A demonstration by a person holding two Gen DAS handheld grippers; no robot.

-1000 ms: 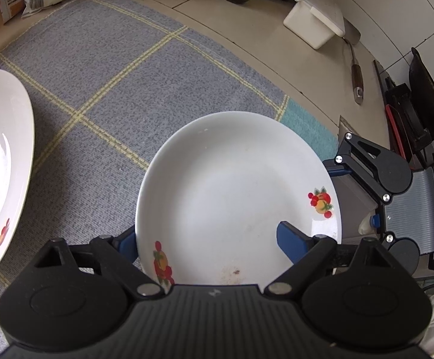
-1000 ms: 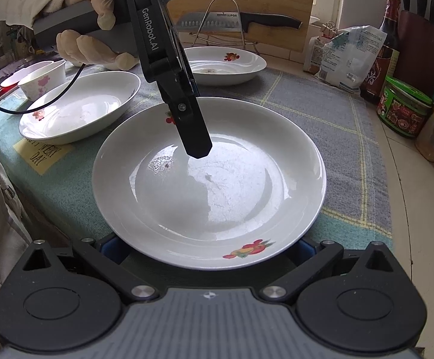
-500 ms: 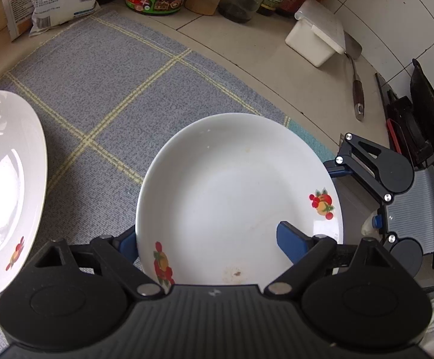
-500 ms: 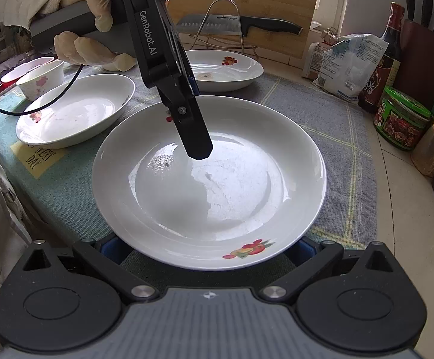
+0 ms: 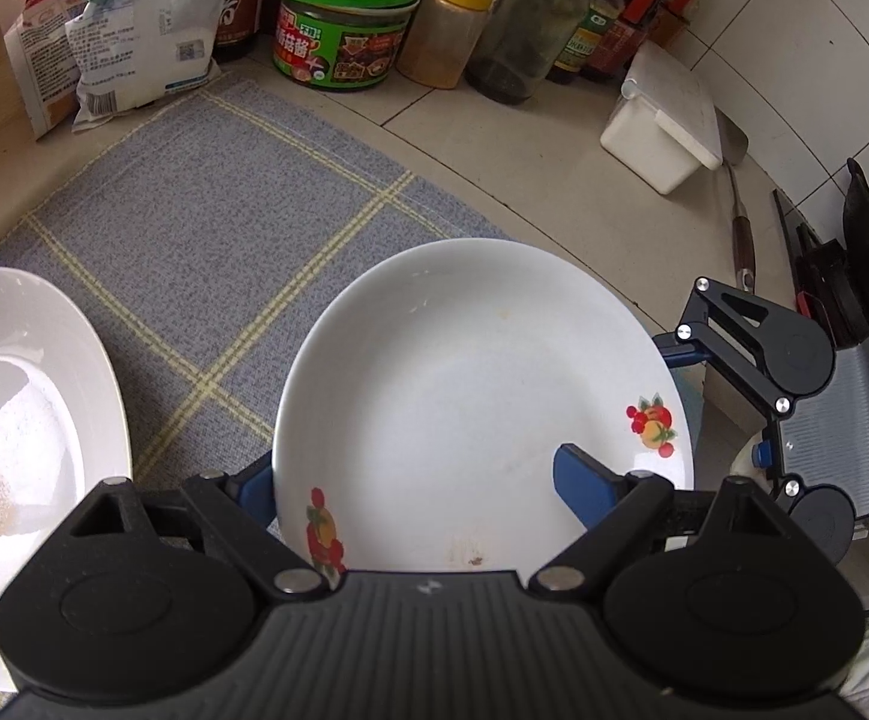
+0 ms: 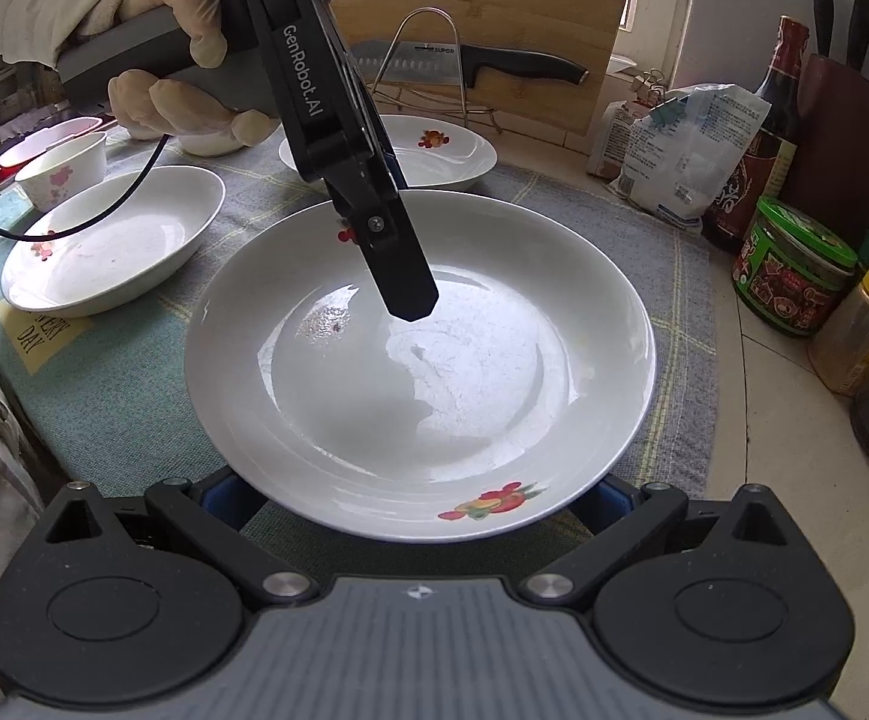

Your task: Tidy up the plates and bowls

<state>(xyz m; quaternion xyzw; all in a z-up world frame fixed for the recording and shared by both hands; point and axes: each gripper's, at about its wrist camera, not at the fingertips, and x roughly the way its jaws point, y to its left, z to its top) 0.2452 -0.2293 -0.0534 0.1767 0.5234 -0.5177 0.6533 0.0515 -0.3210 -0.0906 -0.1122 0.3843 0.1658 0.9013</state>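
Observation:
A white plate [image 5: 464, 390] with fruit prints hangs just above the grey checked mat [image 5: 224, 228], between both grippers. My left gripper [image 5: 416, 480] is shut on its rim, with one blue finger under the rim and the other over it. From the right wrist view, that upper finger [image 6: 404, 282] reaches into the plate [image 6: 434, 390]. My right gripper [image 6: 419, 498] stands open at the opposite edge, both fingers spread wide beneath the rim and their tips hidden. In the left wrist view the right gripper [image 5: 716, 405] shows at the plate's right edge.
A soiled white plate [image 5: 26, 420] lies left on the mat. Two more plates [image 6: 116, 240] [image 6: 422, 150] and small bowls [image 6: 62, 171] sit beyond. Jars, bottles and bags line the back; a white box [image 5: 662, 132], a spatula [image 5: 740, 228] and a knife on a rack [image 6: 482, 63] stand nearby.
The plate and both grippers have moved together a little across the mat and slightly up. More of the jars and the soiled plate now shows in the left wrist view.

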